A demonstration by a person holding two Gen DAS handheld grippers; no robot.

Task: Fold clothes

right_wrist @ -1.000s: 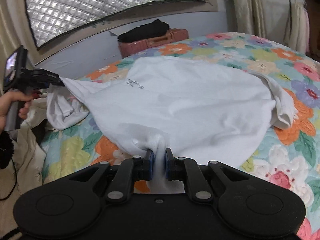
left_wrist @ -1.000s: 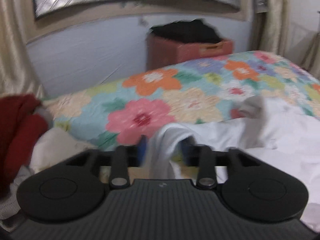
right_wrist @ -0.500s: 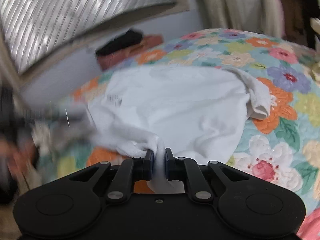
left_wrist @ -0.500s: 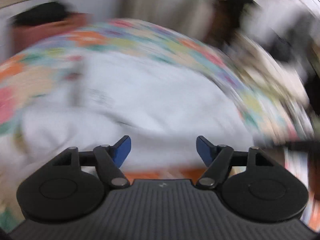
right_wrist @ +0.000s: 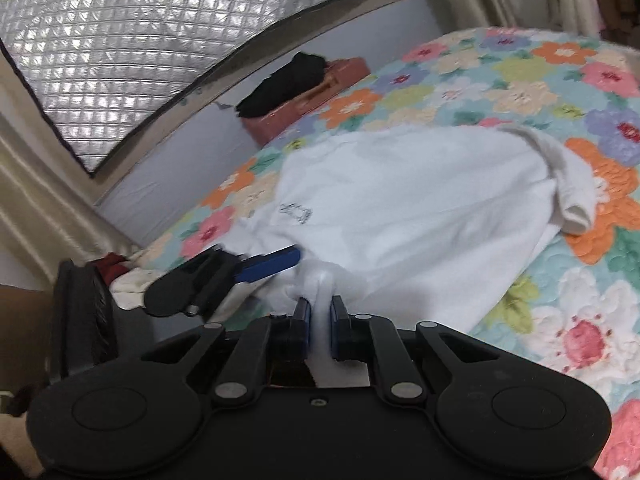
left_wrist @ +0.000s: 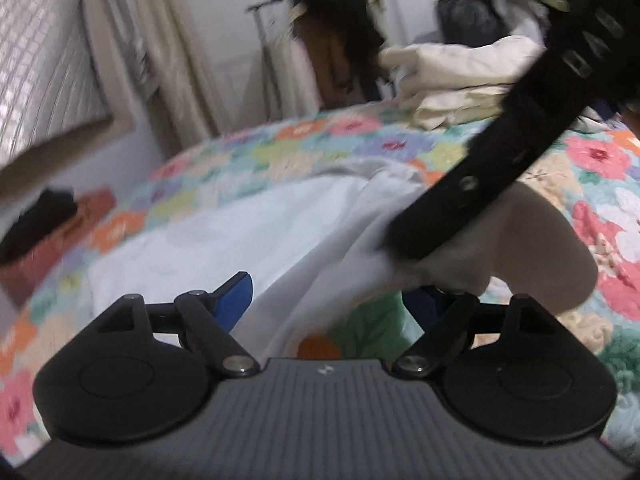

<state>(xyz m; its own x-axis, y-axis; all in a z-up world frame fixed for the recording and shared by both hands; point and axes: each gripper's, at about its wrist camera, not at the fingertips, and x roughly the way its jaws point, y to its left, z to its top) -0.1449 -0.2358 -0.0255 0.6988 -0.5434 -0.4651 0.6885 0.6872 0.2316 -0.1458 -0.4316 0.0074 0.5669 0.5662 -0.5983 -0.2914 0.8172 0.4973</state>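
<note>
A white T-shirt (right_wrist: pixel 408 200) lies spread on the floral bedspread (right_wrist: pixel 520 80); it also shows in the left wrist view (left_wrist: pixel 240 236). My right gripper (right_wrist: pixel 320 312) is shut on a bunched part of the shirt's near edge. My left gripper (left_wrist: pixel 332 300) is open and empty, its blue fingers on either side of a raised fold of the shirt, just beside the right gripper. In the right wrist view the left gripper (right_wrist: pixel 256 268) shows at the left, with one blue finger reaching toward the pinched cloth. The right gripper's black body (left_wrist: pixel 500 152) crosses the left wrist view.
A stack of folded cream clothes (left_wrist: pixel 460 76) sits at the bed's far side. A reddish box (right_wrist: pixel 316 96) with a black garment on it stands by the wall. A red and a cream cloth (right_wrist: pixel 124 280) lie off the bed's left edge. Curtains hang behind.
My left gripper let go of the shirt's corner, opened, and swung right to come beside the right gripper. The right gripper stayed shut on the shirt, and the shirt's left part now lies slack.
</note>
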